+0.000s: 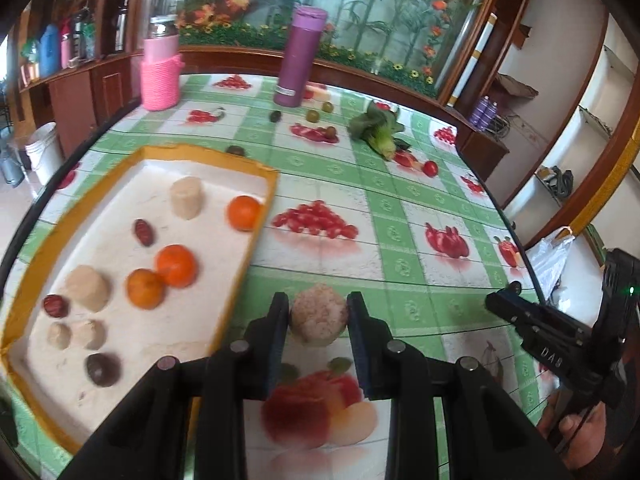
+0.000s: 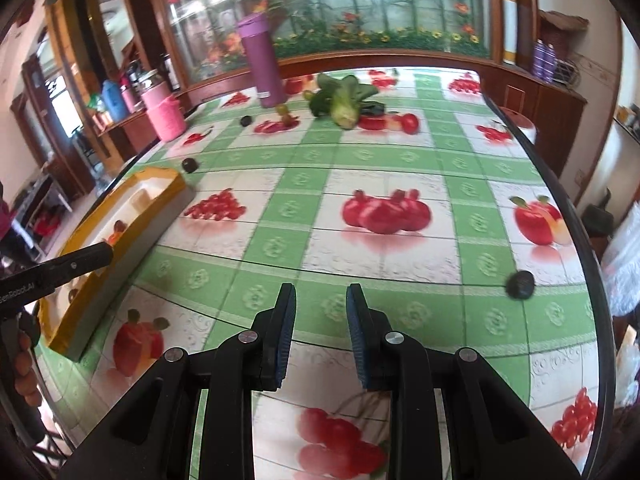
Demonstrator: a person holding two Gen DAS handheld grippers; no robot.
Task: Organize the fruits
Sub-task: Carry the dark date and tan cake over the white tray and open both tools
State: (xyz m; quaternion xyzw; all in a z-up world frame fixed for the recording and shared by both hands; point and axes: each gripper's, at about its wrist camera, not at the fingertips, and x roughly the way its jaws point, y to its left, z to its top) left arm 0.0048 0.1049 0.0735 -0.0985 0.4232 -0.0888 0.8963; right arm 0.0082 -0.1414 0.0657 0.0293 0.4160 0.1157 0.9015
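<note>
the tray (image 1: pixel 256 166) already held oranges (image 1: pixel 176 266) and dark fruits. the left gripper (image 1: pixel 318 318) clamped a pale round fruit (image 1: pixel 319 319) just beside it. the right gripper (image 2: pixel 321 312), narrow, held nothing. several small fruits (image 1: pixel 318 115) remained across the table (image 1: pixel 400 216).

A round speckled fruit (image 1: pixel 318 319) is held between the fingers (image 1: pixel 277 344) of the left gripper (image 1: pixel 318 320), just right of the shallow yellow-rimmed cardboard tray (image 1: pixel 256 216) at the tabletop's (image 1: pixel 400 248) near left. In the tray, three orange tangerines (image 1: pixel 176 266) are set among pale stumps and dark fruits. Far behind, a tall purple flask (image 1: pixel 298 58) is stood, with a pink knitted-sleeve jar (image 1: pixel 161 70) to its left and a leafy green vegetable (image 1: pixel 378 128) to its right.
</note>
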